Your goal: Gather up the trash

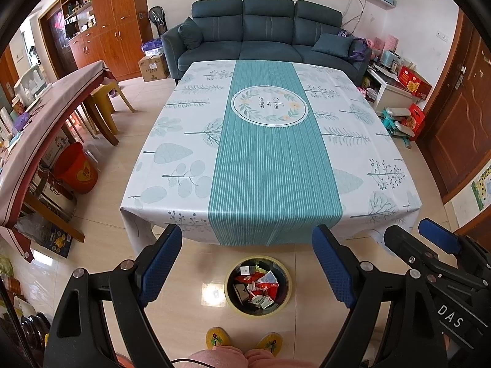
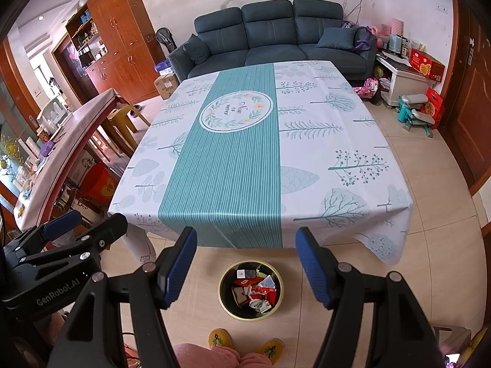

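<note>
Teal-striped tablecloth [image 1: 273, 165] showing bare, no wrappers or scraps lying anywhere on top in either wrist view. Trash sitting in the round bin [image 1: 228, 291] on the tile floor, just in front of the near table edge and just ahead of yellow slippers [image 1: 217, 339]: red wrappers, a small white box, dark packets, piled loosely inside, trash [image 1: 257, 286] filling a good part of the bin. Left gripper [image 1: 245, 263] hanging spread wide above the bin, blue pads [image 1: 161, 263] well apart, holding nothing. Right gripper [image 2: 245, 265] likewise spread wide, nothing between its pads [image 2: 179, 265], hovering over the same bin; also showing at the right edge of the left view. Judging collection as done or nearly so: tabletop looking cleared, everything visible already in the bin. Not seeing any stray piece on the floor tiles around the bin, though the area under the table and behind the grippers staying hidden. Nothing obvious left besides checking those hidden spots. Sofa [image 1: 267, 36] and side table [image 1: 46, 116] beyond, not counting as part of the job as far as can be told.
</note>
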`<state>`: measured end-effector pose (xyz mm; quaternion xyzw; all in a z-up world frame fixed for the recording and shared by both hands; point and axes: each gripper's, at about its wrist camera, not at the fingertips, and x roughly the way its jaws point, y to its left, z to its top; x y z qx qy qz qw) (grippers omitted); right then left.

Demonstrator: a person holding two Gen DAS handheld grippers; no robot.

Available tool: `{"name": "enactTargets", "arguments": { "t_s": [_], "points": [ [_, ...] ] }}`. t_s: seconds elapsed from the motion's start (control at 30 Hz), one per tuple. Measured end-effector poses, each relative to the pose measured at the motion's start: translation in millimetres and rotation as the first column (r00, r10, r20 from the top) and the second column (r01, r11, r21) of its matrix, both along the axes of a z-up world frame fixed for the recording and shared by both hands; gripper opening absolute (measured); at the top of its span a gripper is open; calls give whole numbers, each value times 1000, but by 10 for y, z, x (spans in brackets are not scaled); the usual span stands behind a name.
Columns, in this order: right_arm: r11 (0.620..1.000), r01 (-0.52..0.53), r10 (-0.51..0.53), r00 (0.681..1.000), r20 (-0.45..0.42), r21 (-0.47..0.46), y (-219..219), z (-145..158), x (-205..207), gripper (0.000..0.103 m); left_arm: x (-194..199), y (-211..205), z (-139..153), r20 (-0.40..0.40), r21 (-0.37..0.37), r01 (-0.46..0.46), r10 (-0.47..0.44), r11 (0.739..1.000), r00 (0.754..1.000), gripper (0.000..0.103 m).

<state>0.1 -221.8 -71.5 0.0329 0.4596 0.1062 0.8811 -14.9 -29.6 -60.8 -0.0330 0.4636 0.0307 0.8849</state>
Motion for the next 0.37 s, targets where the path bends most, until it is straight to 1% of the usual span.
{"name": "enactTargets", "arguments": {
  "t_s": [0.37],
  "points": [
    [1000, 1, -1, 1000, 0, 1, -4, 3, 1, 67, -18, -24, -8, -2, 2, -4, 4, 1000, 1000, 86]
  ]
}}
